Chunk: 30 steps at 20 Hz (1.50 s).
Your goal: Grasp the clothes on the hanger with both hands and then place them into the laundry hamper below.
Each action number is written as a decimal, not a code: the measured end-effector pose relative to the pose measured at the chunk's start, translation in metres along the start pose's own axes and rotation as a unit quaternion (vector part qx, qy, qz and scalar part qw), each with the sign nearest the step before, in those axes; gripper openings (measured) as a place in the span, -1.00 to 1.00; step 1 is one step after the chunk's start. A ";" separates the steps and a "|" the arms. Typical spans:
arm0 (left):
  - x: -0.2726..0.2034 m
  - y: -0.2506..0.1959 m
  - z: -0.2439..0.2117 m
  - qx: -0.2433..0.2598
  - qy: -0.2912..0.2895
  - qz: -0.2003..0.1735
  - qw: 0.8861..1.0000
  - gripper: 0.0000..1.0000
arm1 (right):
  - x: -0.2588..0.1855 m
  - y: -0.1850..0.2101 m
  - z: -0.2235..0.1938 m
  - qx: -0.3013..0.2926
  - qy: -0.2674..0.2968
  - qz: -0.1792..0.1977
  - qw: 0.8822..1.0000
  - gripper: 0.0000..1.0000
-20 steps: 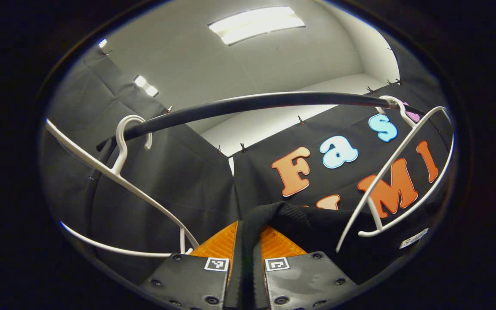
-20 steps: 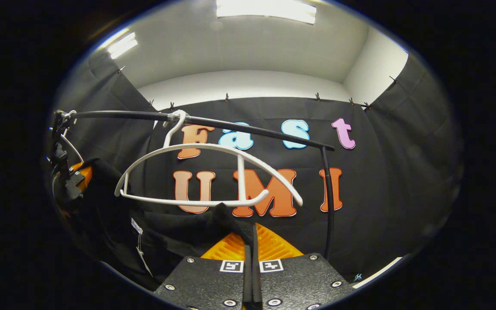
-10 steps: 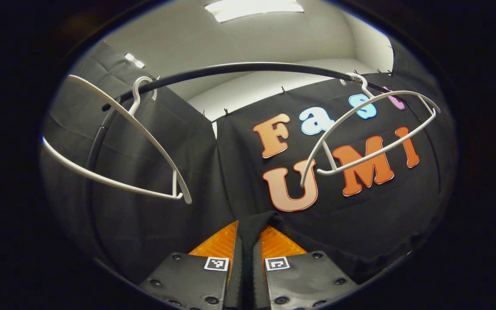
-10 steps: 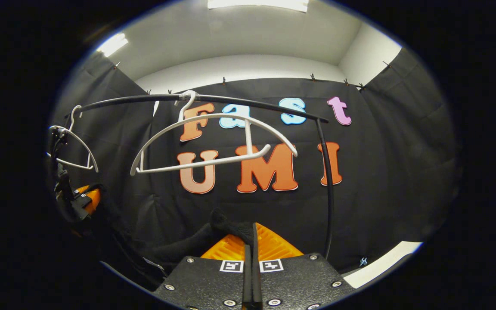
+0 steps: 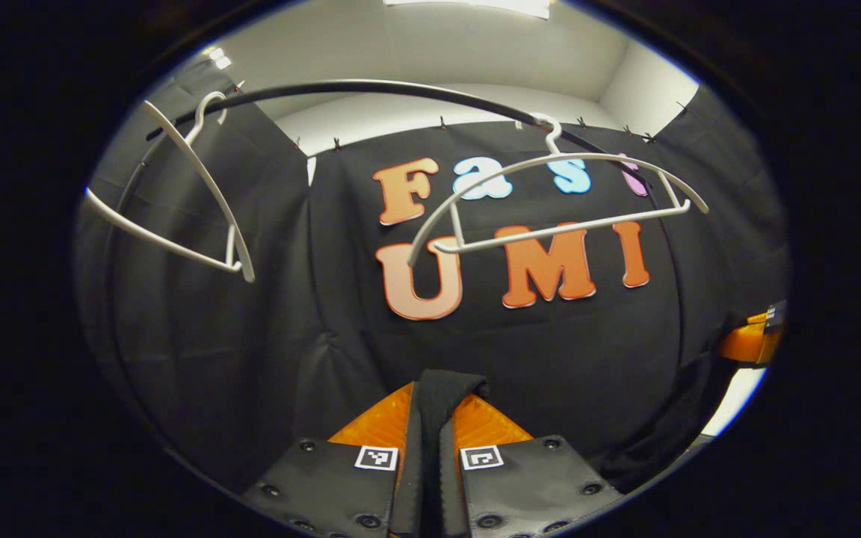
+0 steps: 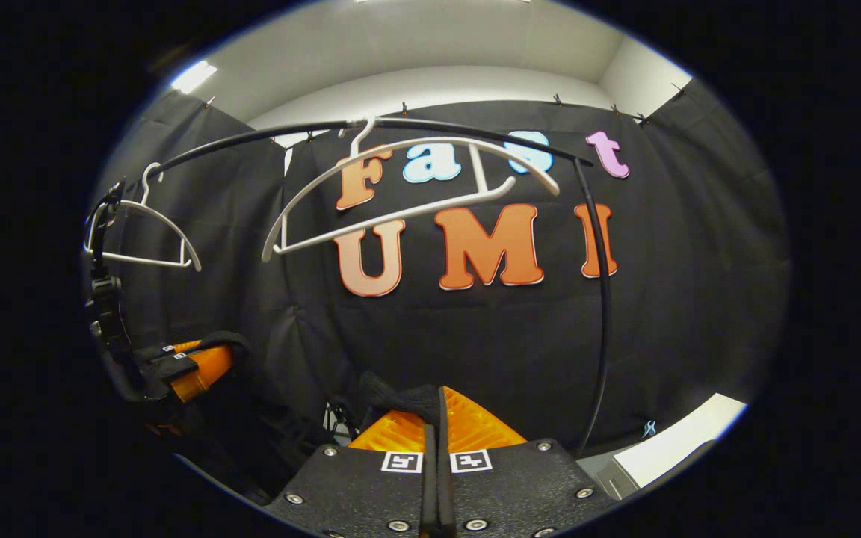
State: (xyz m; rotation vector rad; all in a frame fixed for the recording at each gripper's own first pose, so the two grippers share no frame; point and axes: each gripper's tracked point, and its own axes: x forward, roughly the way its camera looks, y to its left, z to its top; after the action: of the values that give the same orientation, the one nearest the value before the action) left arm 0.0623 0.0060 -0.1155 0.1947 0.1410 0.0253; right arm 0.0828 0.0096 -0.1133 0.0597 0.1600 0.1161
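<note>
A black garment (image 5: 449,385) is pinched between the fingers of my left gripper (image 5: 430,400), which is shut on it. My right gripper (image 6: 439,407) is shut on another fold of the same garment (image 6: 393,392). The cloth sags between the two grippers, well below the bare white hanger (image 5: 557,194) (image 6: 408,194) on the black rail (image 5: 371,88) (image 6: 475,133). In the right gripper view the left gripper (image 6: 191,366) is at the far left. At the right edge of the left gripper view is the right gripper (image 5: 755,340).
A second bare white hanger (image 5: 176,202) (image 6: 139,239) hangs near the rail's left end. The rail's black upright post (image 6: 602,299) stands to the right. A pale surface (image 6: 677,448) lies low at the right.
Both grippers have come down with the black garment. The rail and hangers sit higher in both views, and the garment no longer reaches the hanger, which has swung.
</note>
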 end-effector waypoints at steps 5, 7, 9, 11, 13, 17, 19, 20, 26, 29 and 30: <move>-0.012 -0.046 -0.081 -0.040 0.132 -0.070 0.988 -0.66 | -0.005 0.015 -0.080 0.011 0.095 0.024 0.995 -1.00; -0.021 -0.064 -0.121 -0.047 0.205 -0.094 0.973 -0.66 | -0.012 0.021 -0.112 0.019 0.141 0.032 0.989 -1.00; -0.026 -0.075 -0.149 -0.069 0.271 -0.102 0.955 -0.67 | -0.020 0.024 -0.140 0.019 0.180 0.036 0.983 -1.00; -0.035 -0.084 -0.171 -0.078 0.323 -0.103 0.938 -0.63 | -0.029 0.025 -0.170 0.019 0.222 0.038 0.974 -1.00; -0.037 -0.091 -0.203 -0.067 0.356 -0.102 0.926 -0.66 | -0.038 0.022 -0.193 0.025 0.254 0.036 0.966 -1.00; -0.051 -0.098 -0.248 -0.079 0.405 -0.100 0.905 -0.65 | -0.053 0.010 -0.234 0.033 0.309 0.017 0.950 -0.99; -0.057 -0.095 -0.256 -0.088 0.421 -0.097 0.898 -0.65 | -0.054 0.009 -0.242 0.044 0.320 0.016 0.946 -0.92; -0.059 -0.095 -0.258 -0.087 0.426 -0.096 0.895 -0.63 | -0.054 0.009 -0.244 0.046 0.323 0.013 0.945 -0.87; -0.055 -0.090 -0.274 -0.071 0.452 -0.091 0.885 0.32 | -0.060 0.008 -0.252 0.046 0.335 0.005 0.941 -0.12; -0.055 -0.088 -0.273 -0.073 0.449 -0.085 0.887 0.90 | -0.059 0.010 -0.253 0.046 0.335 0.005 0.941 0.29; -0.055 -0.088 -0.273 -0.074 0.448 -0.085 0.887 0.96 | -0.059 0.009 -0.252 0.045 0.333 0.005 0.942 0.39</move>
State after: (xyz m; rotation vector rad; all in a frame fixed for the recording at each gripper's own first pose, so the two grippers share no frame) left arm -0.0297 -0.0305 -0.3903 0.0032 1.0797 -0.0518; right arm -0.0169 0.0241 -0.3519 0.1108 0.8437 0.1362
